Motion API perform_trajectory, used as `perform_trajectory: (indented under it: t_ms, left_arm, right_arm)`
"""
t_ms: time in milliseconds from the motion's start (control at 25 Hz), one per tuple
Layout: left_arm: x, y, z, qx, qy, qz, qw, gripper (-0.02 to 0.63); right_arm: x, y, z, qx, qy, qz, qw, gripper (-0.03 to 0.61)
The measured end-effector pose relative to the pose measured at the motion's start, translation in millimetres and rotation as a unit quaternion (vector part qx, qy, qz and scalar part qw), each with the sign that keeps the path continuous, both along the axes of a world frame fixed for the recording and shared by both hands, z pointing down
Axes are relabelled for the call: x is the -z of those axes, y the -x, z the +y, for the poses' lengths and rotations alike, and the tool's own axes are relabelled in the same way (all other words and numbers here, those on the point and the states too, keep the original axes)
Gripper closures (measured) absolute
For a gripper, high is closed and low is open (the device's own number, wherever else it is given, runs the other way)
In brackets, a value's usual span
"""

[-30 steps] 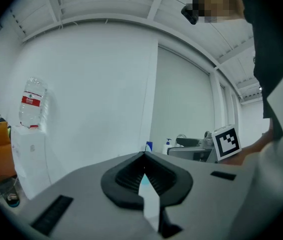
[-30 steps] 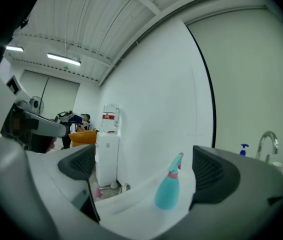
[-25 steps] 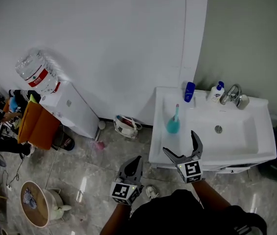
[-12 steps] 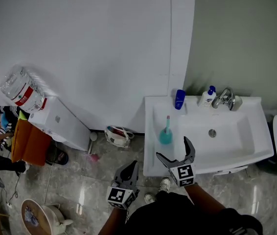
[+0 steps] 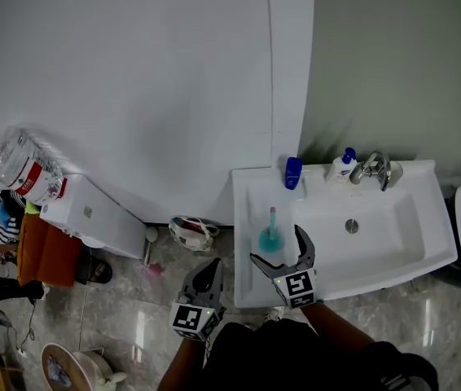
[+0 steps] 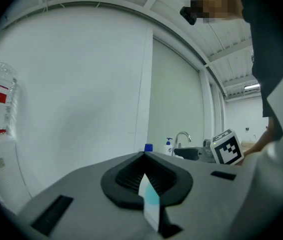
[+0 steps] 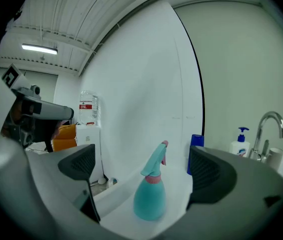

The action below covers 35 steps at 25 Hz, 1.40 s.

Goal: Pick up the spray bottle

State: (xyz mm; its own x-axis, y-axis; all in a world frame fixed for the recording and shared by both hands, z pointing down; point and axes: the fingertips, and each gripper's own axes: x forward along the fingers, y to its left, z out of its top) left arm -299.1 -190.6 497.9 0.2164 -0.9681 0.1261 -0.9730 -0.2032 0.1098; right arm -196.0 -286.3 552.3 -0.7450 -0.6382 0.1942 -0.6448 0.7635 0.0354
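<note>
The teal spray bottle [image 5: 270,233] with a pink collar stands upright on the left ledge of the white sink [image 5: 414,251]. My right gripper [image 5: 283,253] is open just in front of it, jaws spread wide. In the right gripper view the spray bottle [image 7: 151,191] sits between the two pads, a short way ahead and untouched. My left gripper [image 5: 207,277] hangs lower left over the floor, shut with nothing in it; its pads [image 6: 144,176] meet in the left gripper view.
A blue bottle [image 5: 292,172], a white pump soap bottle [image 5: 343,166] and the faucet [image 5: 373,168] line the sink's back edge. A water dispenser [image 5: 84,214] with a jug [image 5: 20,169] stands left by the wall. A small bag [image 5: 188,233] lies on the floor.
The view has shifted so the sink sits further left and nearer. My right gripper has closed in on the spray bottle, still open. The left gripper stays shut.
</note>
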Motion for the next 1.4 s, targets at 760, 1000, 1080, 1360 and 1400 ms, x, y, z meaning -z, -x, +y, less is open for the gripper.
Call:
perform_trajectory:
  t_ms: [760,1000,1080,1360,1400]
  left_arm:
    - [-11,36,-54,-0.085,0.011,0.013,0.9962,0.62]
    - [-16,49,-60,-0.103,0.017,0.017,0.9944,0.62]
    - [-18,53,-60,-0.105,0.019,0.02,0.9941,0.62]
    - [-24,63,-62,-0.113,0.025,0.022,0.993,0.62]
    - [-24,63,-63,-0.115,0.024,0.021,0.9929,0.62]
  right_arm:
    - [-49,25,-40,-0.087,0.061,0.034,0.994,0.017]
    - [-56,16,-50,-0.127,0.068,0.044,0.989,0.222]
    - [-58,16,-50,-0.136,0.07,0.047,0.987,0.26]
    - [-68,12,-50,-0.173,0.069,0.06,0.981,0.347]
    - [-69,12,-50,-0.177,0.067,0.064,0.98,0.35]
